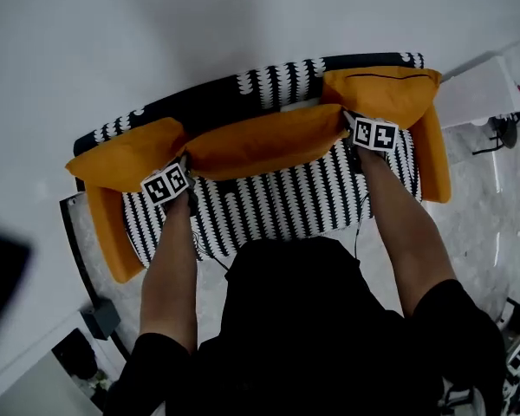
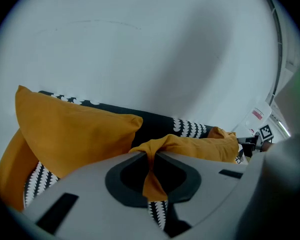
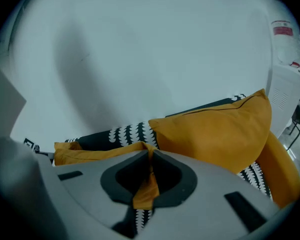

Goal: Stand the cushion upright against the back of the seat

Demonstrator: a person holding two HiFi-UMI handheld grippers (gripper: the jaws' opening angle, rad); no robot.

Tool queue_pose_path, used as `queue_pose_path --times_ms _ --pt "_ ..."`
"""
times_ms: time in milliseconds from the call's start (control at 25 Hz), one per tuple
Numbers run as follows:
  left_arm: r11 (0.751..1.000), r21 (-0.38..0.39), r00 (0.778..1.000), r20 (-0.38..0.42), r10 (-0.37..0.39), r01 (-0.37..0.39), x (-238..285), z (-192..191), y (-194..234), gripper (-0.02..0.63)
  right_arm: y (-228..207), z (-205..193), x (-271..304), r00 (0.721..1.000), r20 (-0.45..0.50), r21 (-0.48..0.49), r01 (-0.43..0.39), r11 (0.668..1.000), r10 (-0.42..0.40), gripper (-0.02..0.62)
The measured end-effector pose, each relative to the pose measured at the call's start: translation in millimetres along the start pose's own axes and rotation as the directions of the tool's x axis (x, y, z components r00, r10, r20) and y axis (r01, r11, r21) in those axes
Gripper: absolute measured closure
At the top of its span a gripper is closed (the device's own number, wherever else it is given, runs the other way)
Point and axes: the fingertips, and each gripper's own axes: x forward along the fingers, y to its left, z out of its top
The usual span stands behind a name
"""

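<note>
An orange cushion (image 1: 269,139) stretches across the middle of a black-and-white patterned sofa (image 1: 269,199), close to its backrest. My left gripper (image 1: 184,173) is shut on the cushion's left corner, and the orange fabric (image 2: 152,176) is pinched between its jaws. My right gripper (image 1: 350,130) is shut on the right corner, with fabric (image 3: 147,186) squeezed between its jaws. The cushion (image 2: 200,146) hangs taut between the two grippers, above the seat. In the right gripper view the cushion (image 3: 97,153) runs off to the left.
Two more orange cushions lean on the backrest: one at the left (image 1: 126,156), one at the right (image 1: 383,91). Orange armrests (image 1: 113,232) flank the seat. A white wall (image 1: 156,33) stands behind the sofa. Dark equipment sits on the floor at lower left (image 1: 100,319).
</note>
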Motion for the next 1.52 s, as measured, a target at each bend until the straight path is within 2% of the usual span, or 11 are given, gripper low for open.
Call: queue_pose_path --times_ms 160,520,800,1040,1120,1240,1360,1520 --pt "1.0 0.0 1.0 -0.022 0.01 -0.01 18.4 6.8 7.0 0.569 -2.6 6.7 22.4 0.997 -0.062 -0.037 0.052 0.998 -0.054 0.541" --pt "0.998 0.042 0.998 -0.063 -0.032 0.035 34.0 16.1 13.2 0.568 -7.7 11.2 47.8 0.982 -0.147 -0.054 0.108 0.993 -0.115 0.541" --pt "0.995 0.087 0.995 -0.09 -0.035 0.042 27.5 22.4 15.5 0.555 -14.3 36.6 33.0 0.981 -0.084 -0.092 0.164 0.982 -0.172 0.541" --pt "0.995 0.099 0.999 -0.041 -0.024 0.028 5.0 34.3 19.6 0.511 -12.0 58.3 2.6 0.984 -0.01 -0.141 0.173 0.975 -0.176 0.541" --pt "0.994 0.108 1.0 -0.011 -0.023 0.024 -5.2 41.5 20.5 0.508 -5.2 65.3 -10.5 0.987 0.032 -0.132 0.157 0.979 -0.154 0.535" --pt "0.993 0.11 0.998 0.057 -0.038 0.032 -22.5 57.4 15.1 0.508 15.2 75.9 -35.3 0.989 0.13 -0.037 0.071 0.997 -0.066 0.52" --pt "0.991 0.121 0.99 0.115 -0.079 0.065 -38.5 62.0 2.0 0.508 41.6 72.6 -67.4 0.976 0.216 0.03 -0.04 0.999 0.033 0.517" --pt "0.979 0.172 0.974 0.182 -0.138 0.107 -65.3 62.4 -33.0 0.508 75.3 56.5 -110.2 0.952 0.27 0.03 -0.159 0.987 0.145 0.517"
